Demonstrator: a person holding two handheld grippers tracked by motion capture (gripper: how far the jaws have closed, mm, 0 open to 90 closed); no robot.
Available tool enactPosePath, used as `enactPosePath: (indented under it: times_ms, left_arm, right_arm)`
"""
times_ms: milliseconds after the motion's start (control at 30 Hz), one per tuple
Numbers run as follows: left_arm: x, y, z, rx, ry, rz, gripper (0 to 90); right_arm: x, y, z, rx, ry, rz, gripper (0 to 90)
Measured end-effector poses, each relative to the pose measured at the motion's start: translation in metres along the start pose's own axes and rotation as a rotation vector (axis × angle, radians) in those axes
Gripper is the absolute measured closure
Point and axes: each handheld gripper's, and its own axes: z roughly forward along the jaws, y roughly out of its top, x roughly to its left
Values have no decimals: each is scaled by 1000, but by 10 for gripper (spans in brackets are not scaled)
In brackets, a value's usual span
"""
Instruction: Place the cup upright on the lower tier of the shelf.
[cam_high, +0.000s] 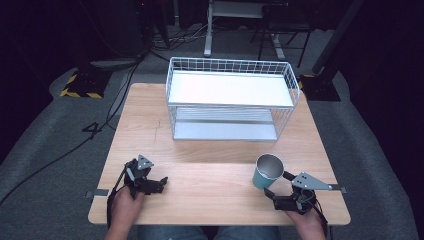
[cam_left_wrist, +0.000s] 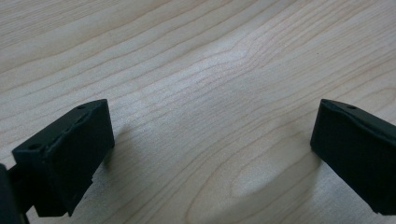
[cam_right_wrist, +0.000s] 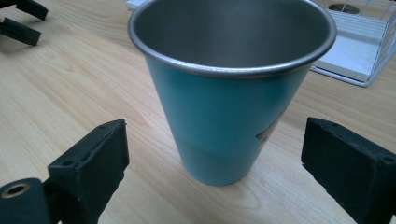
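The table (cam_high: 210, 175) is pale wood with a smooth, faintly shiny grain, the cup (cam_right_wrist: 233, 116) at its 4 o'clock has a matt teal coat over brushed grey metal inside, and the rack (cam_high: 230, 97) at 12 o'clock is white-coated wire.
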Motion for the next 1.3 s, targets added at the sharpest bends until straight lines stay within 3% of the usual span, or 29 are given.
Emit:
enactPosePath:
  times_ms: [267,667,1300]
  left_arm:
    - [0,-2,-2,-1,7,-7,1]
    - [0,-4,-3,-3,13,-11,1]
    - [0,-4,-3,-3,14,-11,1]
  right_arm:
    - [-4,0,18,9,-21,50,107]
    - [-1,1,39,1,-4,42,150]
    - [-1,-1,42,-1,-25,34,210]
